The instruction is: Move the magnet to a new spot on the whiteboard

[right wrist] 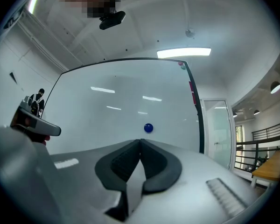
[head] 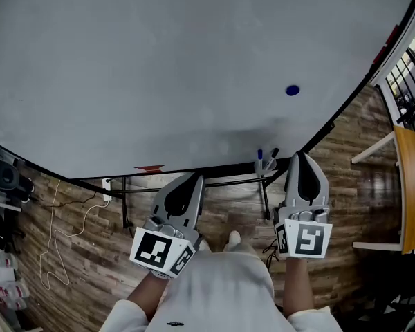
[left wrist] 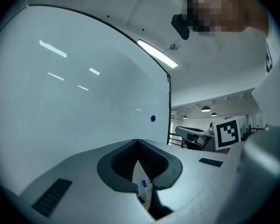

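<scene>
Jaws on the right gripper (right wrist: 140, 142) meet at their tips with nothing between them, and the left gripper (left wrist: 137, 142) is likewise closed and empty. Both hang short of the whiteboard (head: 159, 68), where the blue magnet (head: 292, 90) sits ahead of the right gripper, untouched. To take it cleanly, the right jaws should probably part first, come in square and pinch the magnet by its rim.

Whiteboard (head: 159, 61) glossy, smooth; magnet (head: 292, 90) glossy; floor (head: 346, 185) wood planks, slight sheen.
</scene>
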### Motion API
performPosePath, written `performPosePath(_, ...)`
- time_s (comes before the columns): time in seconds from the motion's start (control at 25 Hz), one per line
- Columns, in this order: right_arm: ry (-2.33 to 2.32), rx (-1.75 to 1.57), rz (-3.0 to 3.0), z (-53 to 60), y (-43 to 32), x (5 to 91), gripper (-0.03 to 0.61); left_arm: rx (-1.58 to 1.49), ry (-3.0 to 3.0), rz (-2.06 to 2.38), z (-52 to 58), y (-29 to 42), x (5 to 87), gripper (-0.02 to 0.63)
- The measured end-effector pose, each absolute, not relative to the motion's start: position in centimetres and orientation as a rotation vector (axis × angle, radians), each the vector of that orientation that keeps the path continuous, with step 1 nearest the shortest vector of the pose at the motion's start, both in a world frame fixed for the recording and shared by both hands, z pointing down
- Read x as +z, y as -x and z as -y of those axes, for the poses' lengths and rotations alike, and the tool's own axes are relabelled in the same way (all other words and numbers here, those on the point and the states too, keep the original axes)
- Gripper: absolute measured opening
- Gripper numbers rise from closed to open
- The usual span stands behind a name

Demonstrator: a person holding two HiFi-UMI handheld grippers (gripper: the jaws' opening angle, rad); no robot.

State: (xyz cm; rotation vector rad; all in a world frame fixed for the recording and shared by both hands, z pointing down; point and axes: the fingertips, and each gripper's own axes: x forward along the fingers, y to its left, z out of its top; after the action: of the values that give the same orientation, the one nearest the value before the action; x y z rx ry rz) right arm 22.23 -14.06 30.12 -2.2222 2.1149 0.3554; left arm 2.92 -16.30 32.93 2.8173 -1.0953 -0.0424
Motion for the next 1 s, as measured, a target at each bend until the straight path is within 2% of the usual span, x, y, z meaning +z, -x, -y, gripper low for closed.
performPosePath(0.28, 2.188, 0.191, -2.191, 11.9, -21.0, 33.3, 0.005, -0.038, -2.825, 1.11, 15.7, -2.9, 33.5, 0.006)
performPosePath(1.0, 2.14, 0.17, -2.277, 10.8, -19.8, 34.9, 0.005, -0.026, -2.804, 1.121, 15.2, -2.3, 34.6, 0.006)
